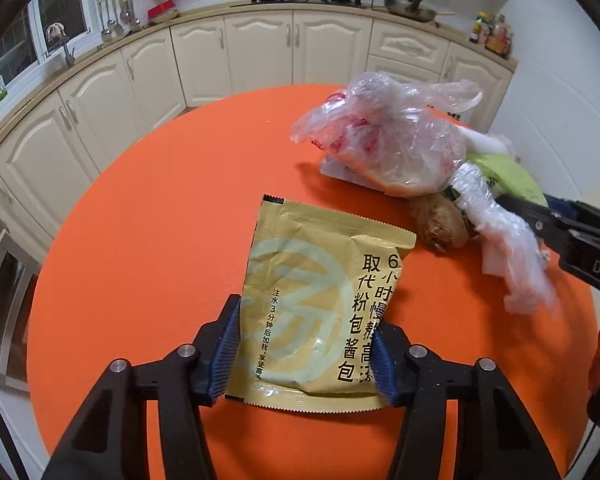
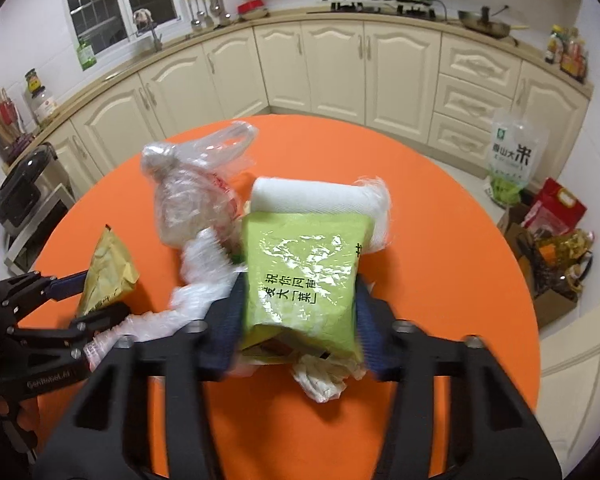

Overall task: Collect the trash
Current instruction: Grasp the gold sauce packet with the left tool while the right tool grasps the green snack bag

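Gold sachet [image 1: 320,304] on orange table [image 1: 160,220]; cream cabinets [image 1: 256,48] behind.

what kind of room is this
Most likely a home kitchen: a gas stove sits on the counter above cream panelled cabinets, metal utensils hang on a rack, and a round orange table holds the trash.

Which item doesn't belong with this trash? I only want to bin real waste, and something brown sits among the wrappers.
The brown knobby root, apparently ginger, lies on the orange table against the clear plastic bag, beside the gold sauce packet that the left gripper grips. It looks whole, food rather than packaging.
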{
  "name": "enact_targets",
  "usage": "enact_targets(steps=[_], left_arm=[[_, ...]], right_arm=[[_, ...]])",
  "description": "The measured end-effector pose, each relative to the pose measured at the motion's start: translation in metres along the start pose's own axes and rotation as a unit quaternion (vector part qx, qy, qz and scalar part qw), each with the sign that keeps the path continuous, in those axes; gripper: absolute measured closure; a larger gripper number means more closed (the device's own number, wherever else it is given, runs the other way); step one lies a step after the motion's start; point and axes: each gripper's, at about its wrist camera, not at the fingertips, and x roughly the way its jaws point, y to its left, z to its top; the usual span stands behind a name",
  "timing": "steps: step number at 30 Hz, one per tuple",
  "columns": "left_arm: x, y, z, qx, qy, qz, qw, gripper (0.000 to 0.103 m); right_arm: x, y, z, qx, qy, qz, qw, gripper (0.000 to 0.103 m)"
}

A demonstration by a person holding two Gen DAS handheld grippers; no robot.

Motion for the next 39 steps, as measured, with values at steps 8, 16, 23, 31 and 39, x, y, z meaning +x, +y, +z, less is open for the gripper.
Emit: enact_targets(steps=[8, 16, 23, 31, 39], left_arm=[[-0.014, 0.016, -0.017, -0.012, -0.002, -0.042, 0.999, 0.069], [-0.063, 0.028, -0.05, -0.033, -0.027, -0.066, 0.9969, 0.071], [-0.104, 0.017, -0.077, -0.034, -0.04, -0.064, 0.9966, 0.071], [-0.123, 0.004, -0.107, -0.029, -0.023, -0.074, 0.9966, 0.071], [-0.141, -0.019, -0.107, -0.015, -0.033, -0.079, 0.9962, 0.071]], right_arm=[[-0.042, -0.001, -0.019, 0.02, -0.036, 0.023, 0.999, 0.075], [-0.083, -0.003, -0.046, 0.077, -0.065, 0.129, 0.986, 0.074], [-0.081, 0.018, -0.08, 0.076, -0.034, 0.145, 0.986, 0.074], [-0.064, 0.041, -0.112, 0.074, 0.005, 0.121, 0.99, 0.064], [-0.108, 0.039, -0.118, 0.068, -0.066, 0.1, 0.99, 0.075]])
